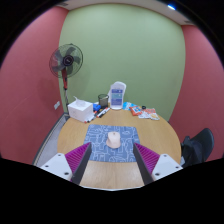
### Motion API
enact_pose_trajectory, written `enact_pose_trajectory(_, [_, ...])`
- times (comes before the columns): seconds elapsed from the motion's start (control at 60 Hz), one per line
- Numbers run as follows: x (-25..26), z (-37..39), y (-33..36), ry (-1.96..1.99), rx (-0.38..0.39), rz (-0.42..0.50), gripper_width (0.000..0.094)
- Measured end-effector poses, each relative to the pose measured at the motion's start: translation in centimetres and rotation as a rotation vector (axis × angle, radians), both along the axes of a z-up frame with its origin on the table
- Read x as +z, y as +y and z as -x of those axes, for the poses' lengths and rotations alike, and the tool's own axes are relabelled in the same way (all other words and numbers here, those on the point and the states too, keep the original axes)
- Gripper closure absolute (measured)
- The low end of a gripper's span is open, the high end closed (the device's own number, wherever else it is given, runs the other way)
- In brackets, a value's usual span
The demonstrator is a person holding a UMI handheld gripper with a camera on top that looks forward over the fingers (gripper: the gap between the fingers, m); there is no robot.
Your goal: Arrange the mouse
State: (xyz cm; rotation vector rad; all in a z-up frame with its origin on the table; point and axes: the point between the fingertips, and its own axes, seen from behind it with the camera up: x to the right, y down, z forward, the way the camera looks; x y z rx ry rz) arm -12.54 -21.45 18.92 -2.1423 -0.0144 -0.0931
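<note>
Your gripper (pixel 112 165) holds its two fingers spread apart, each faced with a ribbed magenta pad (pixel 76 156) that looks like soft rubber. Ahead of them at twelve o'clock the round table (pixel 150 135) shows a smooth, light wood-look top with a faint sheen. On it lies a blue patterned mat (pixel 98 137), matt like cloth. A small white object (pixel 114 139) on it looks like smooth plastic. The walls (pixel 125 45) are matt painted.

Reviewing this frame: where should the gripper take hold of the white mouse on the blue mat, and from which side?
Probably across the two long sides of the mouse, coming from the near table edge. It sits on the blue mat, just ahead of the open gripper, clear on either side.
</note>
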Motion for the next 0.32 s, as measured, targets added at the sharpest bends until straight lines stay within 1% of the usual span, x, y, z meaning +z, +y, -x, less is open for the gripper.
enact_pose_trajectory(0.15, [0.7, 0.4, -4.7, 0.008, -0.019, -0.001, 0.0092])
enact_pose_trajectory(0.317, [1.0, 1.1, -7.1, 0.000, -0.016, -0.002, 0.0092])
